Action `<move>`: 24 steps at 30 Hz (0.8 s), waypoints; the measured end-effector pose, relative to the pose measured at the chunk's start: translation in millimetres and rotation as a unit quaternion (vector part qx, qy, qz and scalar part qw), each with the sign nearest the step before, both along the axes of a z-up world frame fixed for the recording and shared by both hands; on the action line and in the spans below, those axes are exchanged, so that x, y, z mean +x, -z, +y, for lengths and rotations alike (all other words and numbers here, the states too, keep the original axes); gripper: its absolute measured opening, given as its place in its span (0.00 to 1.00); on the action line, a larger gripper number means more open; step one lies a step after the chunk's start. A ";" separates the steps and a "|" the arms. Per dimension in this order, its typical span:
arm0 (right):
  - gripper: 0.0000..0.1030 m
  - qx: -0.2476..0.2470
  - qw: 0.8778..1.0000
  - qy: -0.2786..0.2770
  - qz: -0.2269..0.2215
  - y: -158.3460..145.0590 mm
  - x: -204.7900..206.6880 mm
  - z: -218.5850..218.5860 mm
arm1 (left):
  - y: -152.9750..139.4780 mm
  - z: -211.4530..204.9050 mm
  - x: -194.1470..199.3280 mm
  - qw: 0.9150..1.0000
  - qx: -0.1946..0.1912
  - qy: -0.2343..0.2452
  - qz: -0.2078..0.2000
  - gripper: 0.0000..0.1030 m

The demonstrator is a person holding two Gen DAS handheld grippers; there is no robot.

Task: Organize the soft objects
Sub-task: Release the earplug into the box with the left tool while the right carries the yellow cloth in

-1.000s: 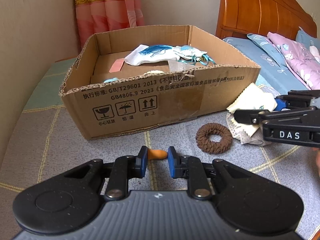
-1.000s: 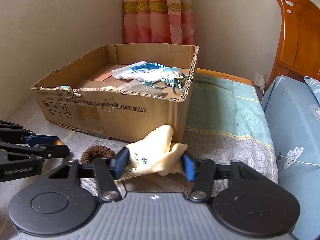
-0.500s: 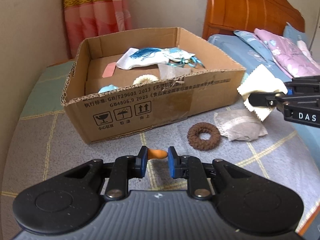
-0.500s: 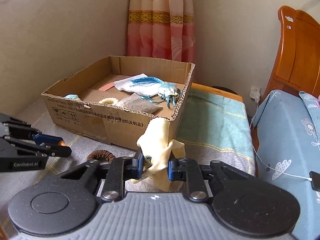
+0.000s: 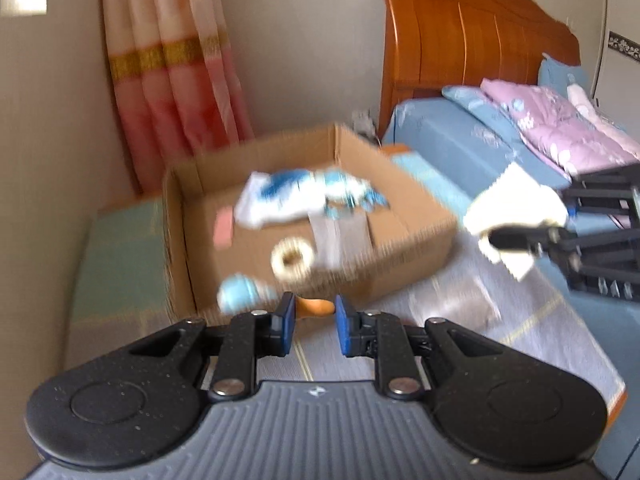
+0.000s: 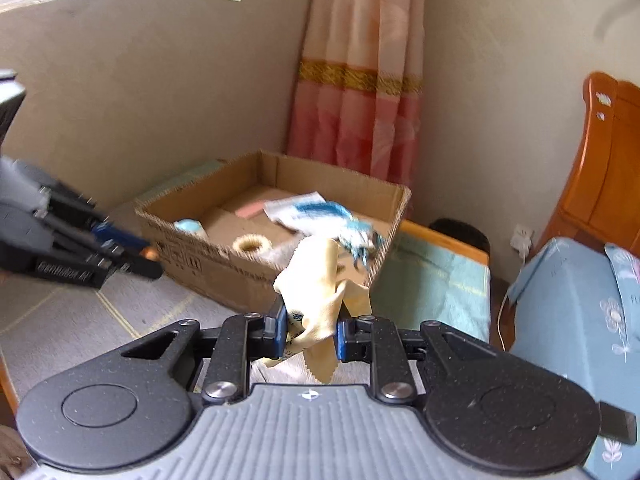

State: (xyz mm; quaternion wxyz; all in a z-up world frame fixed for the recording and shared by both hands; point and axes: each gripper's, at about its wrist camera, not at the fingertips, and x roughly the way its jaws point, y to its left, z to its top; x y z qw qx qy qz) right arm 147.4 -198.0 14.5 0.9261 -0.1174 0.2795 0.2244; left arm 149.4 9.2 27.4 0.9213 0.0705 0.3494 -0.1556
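My left gripper [image 5: 315, 312] is shut on a small orange soft piece [image 5: 316, 307], held above the near edge of the open cardboard box [image 5: 416, 240]. My right gripper [image 6: 311, 330] is shut on a pale yellow cloth [image 6: 316, 280], which hangs crumpled between the fingers; it also shows in the left wrist view [image 5: 516, 208], lifted to the right of the box. The box [image 6: 208, 264] holds a white and blue cloth [image 5: 296, 196], a cream ring [image 5: 292, 258], a light blue piece [image 5: 240, 294] and a pink strip [image 5: 224, 226]. The left wrist view is blurred.
The box sits on a grey checked mat [image 5: 500, 320] on a low platform by the wall. A pink curtain [image 6: 356, 112] hangs behind it. A bed with blue bedding [image 5: 480, 140] and a wooden headboard [image 5: 460, 52] stands to the right.
Both grippers have risen well above the mat with their loads. The view now looks down into the box. The brown ring and grey pouch on the mat are out of view.
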 end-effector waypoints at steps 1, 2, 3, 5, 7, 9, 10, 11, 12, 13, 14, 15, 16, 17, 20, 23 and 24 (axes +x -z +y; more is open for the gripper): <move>0.25 0.002 1.000 -0.004 -0.004 -3.7 -0.3 0.7 | -4.0 0.0 6.0 1.000 0.005 -0.002 -0.008 0.19; 0.25 0.005 1.000 -0.007 -0.008 -6.3 -0.8 1.9 | -8.0 0.3 14.3 1.000 0.011 -0.004 -0.016 0.19; 0.25 0.008 1.000 -0.009 -0.010 -9.1 0.3 2.7 | -10.7 1.5 22.6 1.000 0.014 -0.008 -0.019 0.19; 0.25 0.010 1.000 -0.010 -0.015 -13.2 0.5 4.2 | -12.7 4.7 43.1 0.999 0.019 -0.022 -0.018 0.19; 0.25 0.013 1.000 -0.013 -0.015 -15.9 0.7 4.7 | -11.0 7.3 59.0 0.998 0.031 -0.041 -0.028 0.20; 0.25 0.013 1.000 -0.015 -0.015 -16.2 0.7 6.0 | -7.4 8.4 72.2 0.997 0.046 -0.052 -0.046 0.44; 0.25 0.012 1.000 -0.016 -0.014 -15.8 0.0 6.4 | -4.3 9.4 77.5 0.996 0.052 -0.057 -0.043 0.62; 0.25 0.012 1.000 -0.016 -0.014 -15.6 0.1 7.2 | -1.7 10.7 81.8 0.995 0.057 -0.066 -0.039 0.91; 0.25 0.012 1.000 -0.016 -0.012 -15.2 -0.4 7.4 | -0.3 12.6 81.1 0.994 0.059 -0.073 -0.047 0.94; 0.25 0.012 1.000 -0.015 -0.011 -15.1 -0.7 7.8 | 0.2 15.1 78.3 0.994 0.056 -0.074 -0.056 0.94; 0.25 0.011 1.000 -0.015 -0.011 -15.1 -0.9 8.0 | 0.1 16.7 75.0 0.994 0.053 -0.071 -0.056 0.94; 0.25 0.009 1.000 -0.014 -0.011 -15.6 -1.3 8.0 | -1.0 19.0 70.8 0.995 0.050 -0.071 -0.051 0.95; 0.25 0.009 1.000 -0.013 -0.012 -16.4 -2.0 7.8 | -2.6 21.8 64.3 0.995 0.044 -0.074 -0.051 0.95; 0.25 0.009 1.000 -0.013 -0.013 -16.9 -1.0 7.4 | -4.8 23.7 57.3 0.995 0.038 -0.076 -0.054 0.95; 0.25 0.010 1.000 -0.012 -0.013 -18.5 2.8 8.0 | -10.0 26.8 32.7 0.994 0.033 -0.082 -0.060 0.98; 0.25 0.010 1.000 -0.009 -0.014 -19.2 9.0 10.1 | -14.6 25.5 7.8 0.993 0.042 -0.089 -0.066 0.99; 0.25 0.011 1.000 -0.009 -0.013 -20.0 12.1 10.6 | -15.7 24.7 0.4 0.993 0.045 -0.089 -0.069 0.99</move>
